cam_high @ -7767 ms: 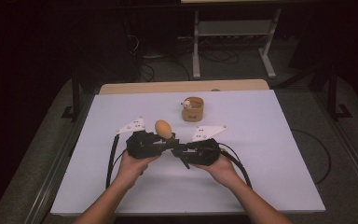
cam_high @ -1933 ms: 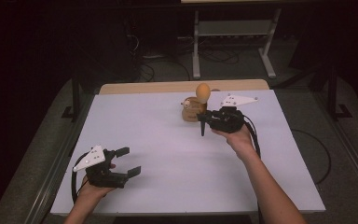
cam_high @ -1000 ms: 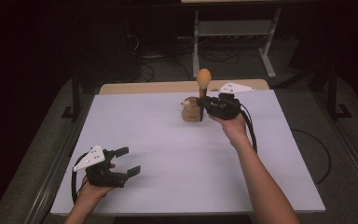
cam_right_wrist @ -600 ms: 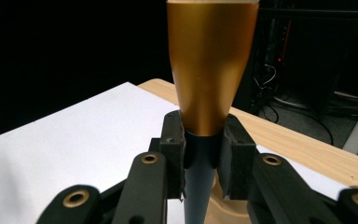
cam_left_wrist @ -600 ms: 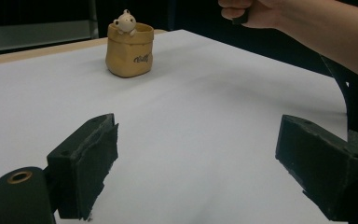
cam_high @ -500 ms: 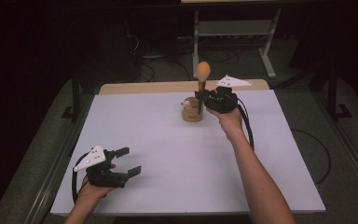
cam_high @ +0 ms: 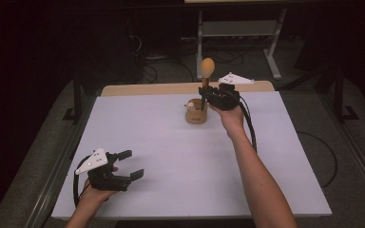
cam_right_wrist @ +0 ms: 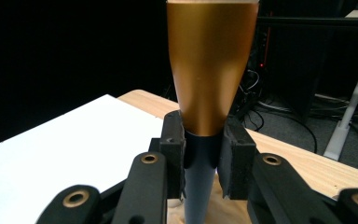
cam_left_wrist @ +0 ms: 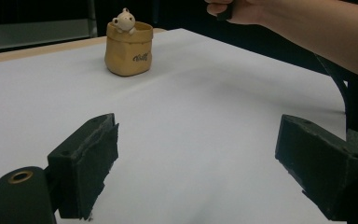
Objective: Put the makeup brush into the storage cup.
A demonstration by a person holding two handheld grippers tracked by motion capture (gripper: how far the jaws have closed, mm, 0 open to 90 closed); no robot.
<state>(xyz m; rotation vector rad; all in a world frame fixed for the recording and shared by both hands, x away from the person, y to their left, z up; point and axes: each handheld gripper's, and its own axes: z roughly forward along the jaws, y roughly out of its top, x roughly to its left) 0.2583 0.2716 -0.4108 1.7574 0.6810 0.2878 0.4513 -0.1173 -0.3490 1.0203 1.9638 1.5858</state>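
White table (cam_high: 180, 171) spans most of the high view, its wooden far edge showing as a tan strip at upper centre. Person's right arm (cam_high: 261, 180) runs from the bottom right of the frame up to upper centre; left hand sits at lower left. Right gripper (cam_high: 205, 97) at upper centre, held above and just right of the cup, jaws clamped on the dark handle of a brush (cam_high: 207, 67); brush stands upright, its golden egg-shaped head topmost, handle end reaching down toward the cup mouth. Whether the handle tip is inside the cup, cannot tell. In the right gripper view the pads (cam_right_wrist: 173, 140) press the handle from both sides just below the golden head (cam_right_wrist: 212, 65), centre of frame. Left gripper (cam_high: 129, 164) at lower left, resting low over the table, jaws wide apart with nothing between them; in the left gripper view the two black jaws stand at lower left and lower right with bare table between. Cup (cam_high: 196, 113), tan, sack-shaped, upright on the table at upper centre, well apart from the left gripper; upper left in the left gripper view (cam_left_wrist: 127, 49). Small pale frog figure (cam_left_wrist: 123, 20) sits at the cup rim.
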